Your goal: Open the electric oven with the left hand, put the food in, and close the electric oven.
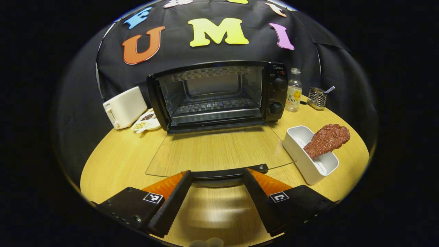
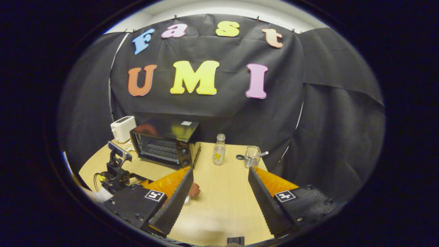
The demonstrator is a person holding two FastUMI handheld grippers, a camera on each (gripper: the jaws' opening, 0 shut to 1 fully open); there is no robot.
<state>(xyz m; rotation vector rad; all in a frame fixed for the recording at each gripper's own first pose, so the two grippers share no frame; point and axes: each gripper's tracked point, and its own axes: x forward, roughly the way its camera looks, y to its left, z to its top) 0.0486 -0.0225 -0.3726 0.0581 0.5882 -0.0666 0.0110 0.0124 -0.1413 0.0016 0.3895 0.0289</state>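
Note:
The black electric oven point(image 1: 216, 96) stands at the back of the table with its cavity and wire rack exposed. Its glass door point(image 1: 219, 151) lies folded down flat toward me. The door's black handle point(image 1: 223, 175) sits right at the tips of my left gripper point(image 1: 217, 173), whose fingers are spread wide and open. To the right, a brown piece of meat point(image 1: 325, 139) rests on the rim of a white rectangular tray point(image 1: 308, 161). My right gripper point(image 2: 220, 171) hovers open above the table, right of the oven point(image 2: 166, 142). The meat point(image 2: 194, 189) peeks out beside its left finger.
A white toaster point(image 1: 124, 107) and a divided dish of seasonings point(image 1: 145, 121) stand left of the oven. A clear bottle point(image 1: 294, 91) and a wire basket point(image 1: 316, 97) stand to its right. The round wooden table point(image 1: 116, 161) drops off close by on all sides.

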